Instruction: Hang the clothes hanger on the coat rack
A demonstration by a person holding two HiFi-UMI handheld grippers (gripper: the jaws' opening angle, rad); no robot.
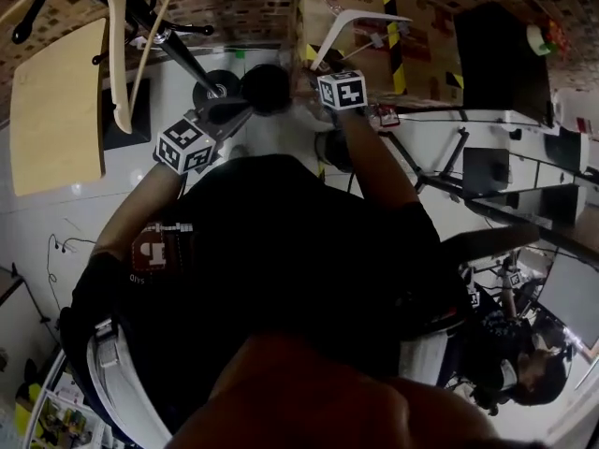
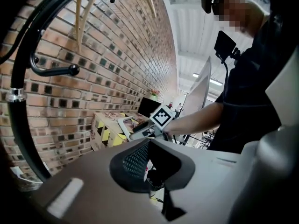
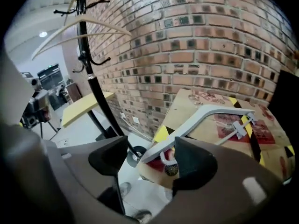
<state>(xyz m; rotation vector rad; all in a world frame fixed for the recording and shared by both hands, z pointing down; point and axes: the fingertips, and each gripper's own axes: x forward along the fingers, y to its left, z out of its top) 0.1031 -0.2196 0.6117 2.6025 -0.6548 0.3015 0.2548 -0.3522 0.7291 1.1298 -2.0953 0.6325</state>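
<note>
White plastic hanger [image 1: 354, 14], bent arm with a clip bar, lies flat on a taped cardboard box [image 1: 426, 50] at 12 to 1 o'clock in the head view, not on the rack. Black rack [image 1: 187, 59] stands upright at 11 o'clock by the brick wall, with curved hooks and pale wooden hangers [image 1: 113, 54] hung on it.

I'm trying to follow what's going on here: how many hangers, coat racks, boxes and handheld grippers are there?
Coat rack: 1
Cardboard box: 1
Hangers: 2, a cream hanger on the rack and a pale hanger on the box
Grippers: 2, the left gripper and the right gripper
Total: 6
</note>
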